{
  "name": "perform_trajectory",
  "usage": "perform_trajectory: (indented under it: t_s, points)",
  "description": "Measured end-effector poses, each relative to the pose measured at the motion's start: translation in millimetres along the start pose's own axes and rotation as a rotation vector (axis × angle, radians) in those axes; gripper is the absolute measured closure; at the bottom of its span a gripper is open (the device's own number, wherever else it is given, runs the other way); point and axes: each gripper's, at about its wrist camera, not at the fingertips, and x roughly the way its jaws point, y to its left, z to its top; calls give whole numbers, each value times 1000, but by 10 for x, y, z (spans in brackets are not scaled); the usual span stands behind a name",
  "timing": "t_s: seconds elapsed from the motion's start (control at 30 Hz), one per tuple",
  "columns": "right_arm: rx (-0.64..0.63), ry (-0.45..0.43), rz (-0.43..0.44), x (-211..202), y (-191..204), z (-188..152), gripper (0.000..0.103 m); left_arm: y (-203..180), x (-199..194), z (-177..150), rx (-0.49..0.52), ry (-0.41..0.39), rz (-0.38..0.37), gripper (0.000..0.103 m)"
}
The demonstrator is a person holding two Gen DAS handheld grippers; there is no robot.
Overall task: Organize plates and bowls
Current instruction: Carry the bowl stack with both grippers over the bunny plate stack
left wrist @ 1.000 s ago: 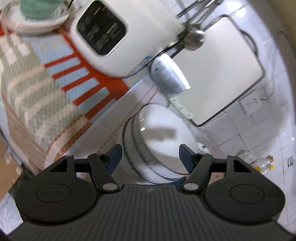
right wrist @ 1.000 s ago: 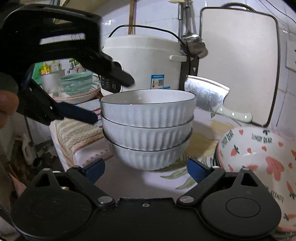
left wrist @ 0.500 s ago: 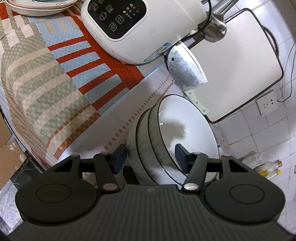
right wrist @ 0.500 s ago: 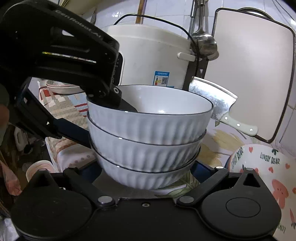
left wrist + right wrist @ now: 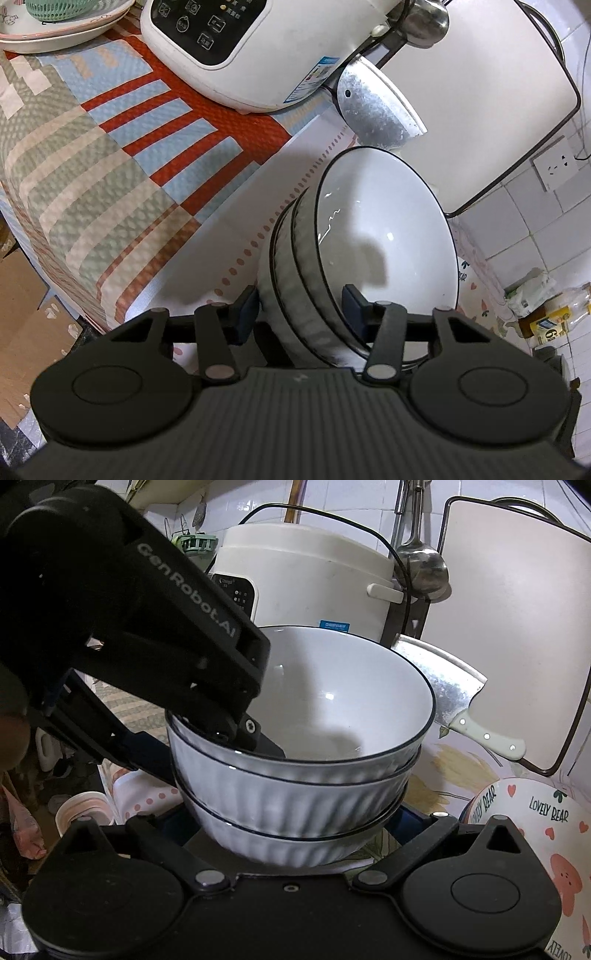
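The left gripper (image 5: 299,306) straddles the rim of the stacked white bowls (image 5: 295,768), jaws closing, not visibly pinching yet. The stack stands on the counter before the rice cooker (image 5: 306,579). The right gripper (image 5: 291,834) brackets its base, jaws fully spread.

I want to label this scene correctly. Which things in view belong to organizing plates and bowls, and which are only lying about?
Part of the job:
- stack of white bowls, straddled by the closing left gripper and the right gripper
- Lovely Bear bowl
- plates with a green basket

Lying about:
- rice cooker
- cleaver
- cutting board
- ladle
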Motion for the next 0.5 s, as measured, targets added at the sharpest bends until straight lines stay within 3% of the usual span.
perform_trajectory:
  t_s: [0.1, 0.23, 0.37, 0.5]
  points:
    - [2, 1, 2, 2, 5, 1, 0, 42, 19, 49, -30, 8, -11, 56]
    - [4, 3, -7, 11, 20, 2, 0, 131, -13, 62, -97, -87, 21, 56]
    - [7, 6, -5, 24, 17, 15, 0, 293, 69, 51, -224, -88, -75, 61]
    - [9, 11, 1, 37, -4, 32, 0, 187, 68, 59, -152, -77, -47, 62]
